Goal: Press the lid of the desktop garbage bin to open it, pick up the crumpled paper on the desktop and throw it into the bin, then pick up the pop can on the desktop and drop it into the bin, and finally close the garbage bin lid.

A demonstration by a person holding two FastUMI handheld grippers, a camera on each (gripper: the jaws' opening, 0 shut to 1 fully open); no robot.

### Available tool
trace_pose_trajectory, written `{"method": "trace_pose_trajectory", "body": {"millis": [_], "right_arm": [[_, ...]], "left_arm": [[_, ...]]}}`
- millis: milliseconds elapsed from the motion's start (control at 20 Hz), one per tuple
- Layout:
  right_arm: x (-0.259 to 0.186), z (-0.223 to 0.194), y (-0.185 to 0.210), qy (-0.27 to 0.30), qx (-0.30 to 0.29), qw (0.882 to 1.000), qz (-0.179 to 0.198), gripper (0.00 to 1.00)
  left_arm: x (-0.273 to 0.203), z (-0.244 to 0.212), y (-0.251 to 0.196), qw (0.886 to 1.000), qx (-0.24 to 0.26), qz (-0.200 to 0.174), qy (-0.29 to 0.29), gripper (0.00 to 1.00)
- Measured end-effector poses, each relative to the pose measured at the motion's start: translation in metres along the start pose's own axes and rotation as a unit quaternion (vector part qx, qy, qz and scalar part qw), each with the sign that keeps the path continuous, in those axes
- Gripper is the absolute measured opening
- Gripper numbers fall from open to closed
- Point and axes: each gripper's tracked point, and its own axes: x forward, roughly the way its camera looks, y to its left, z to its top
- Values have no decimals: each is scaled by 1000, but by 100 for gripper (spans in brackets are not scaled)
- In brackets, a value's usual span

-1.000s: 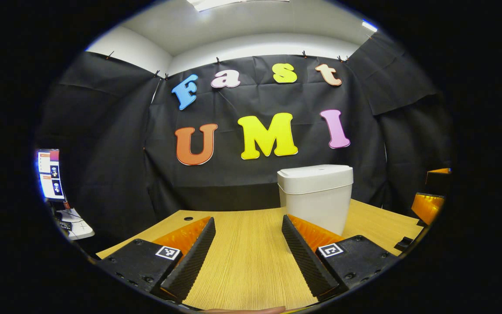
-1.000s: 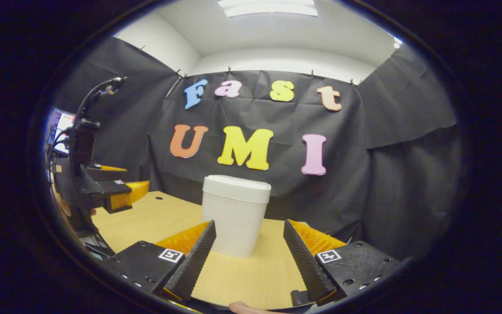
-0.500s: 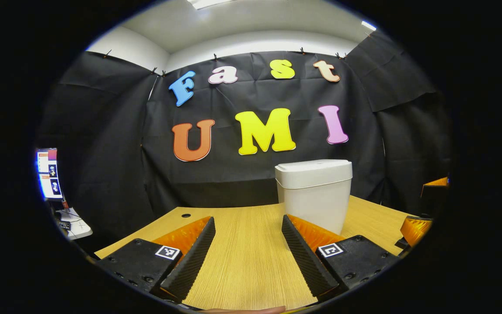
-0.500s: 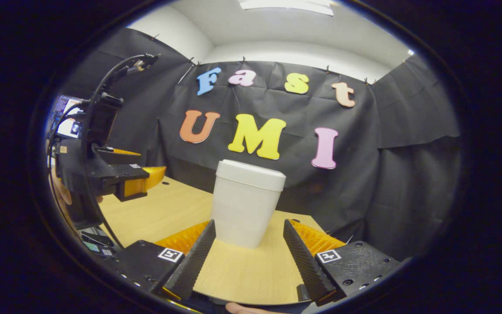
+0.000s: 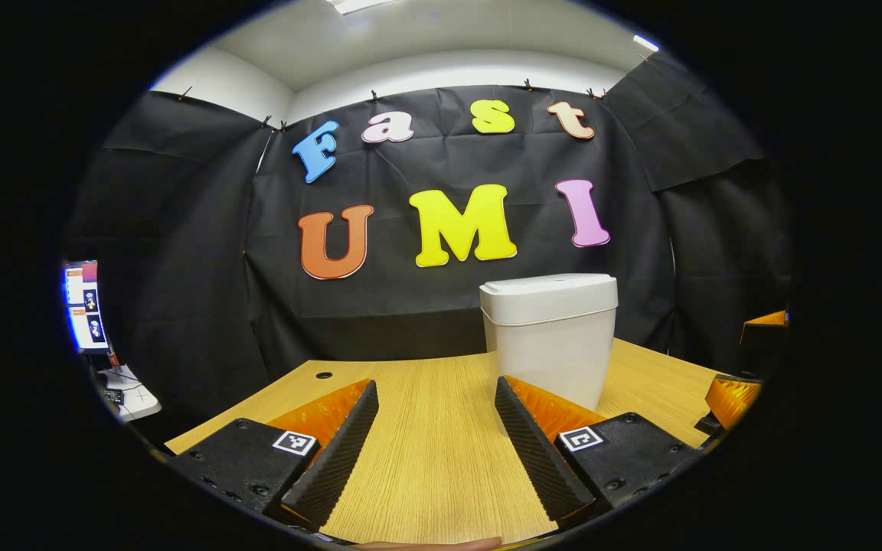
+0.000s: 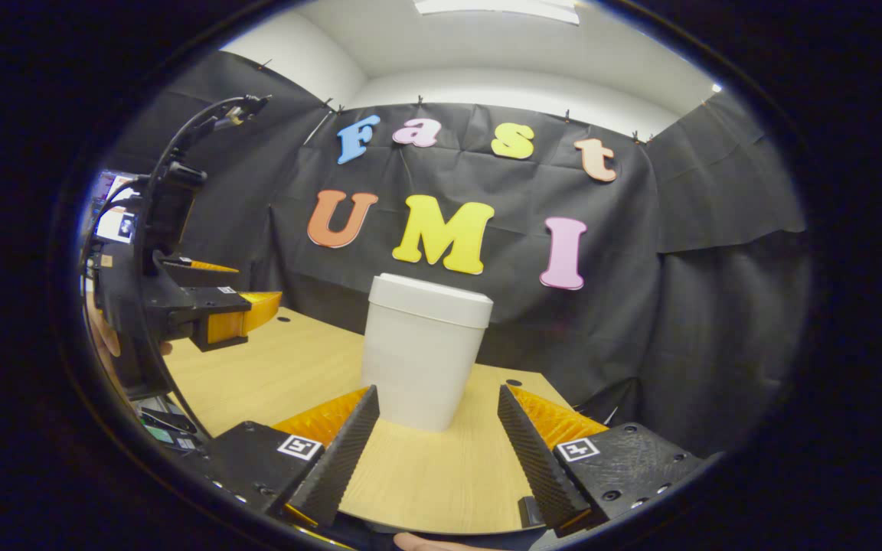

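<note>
Both grippers, left (image 5: pixel 432 451) and right (image 6: pixel 429 451), hold jaws open (nothing between) facing the lidded bin (image 6: pixel 422 348) on the table (image 5: pixel 433 451)

No readable text, brand or number appears anywhere. Each claw (image 5: pixel 429 448) (image 6: pixel 429 451) carries square black-and-white marker tags (image 5: pixel 294 442) on its finger bases, patterns rather than legible writing.

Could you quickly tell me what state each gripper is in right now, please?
Left gripper: open, holding nothing, above the bare desk.
Right gripper: open, holding nothing, pointed at the closed garbage bin.
</note>
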Motion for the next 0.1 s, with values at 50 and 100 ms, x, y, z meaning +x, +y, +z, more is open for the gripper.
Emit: {"method": "trace_pose_trajectory", "body": {"millis": [50,100], "right_arm": [[0,-1,-1,2,2,1000,-1,98],[2,-2,-2,3,4,1000,-3,95]], "left_arm": [[1,0,0,1000,1,-1,0,99],[2,-1,0,1000,3,-1,2,99]]}}
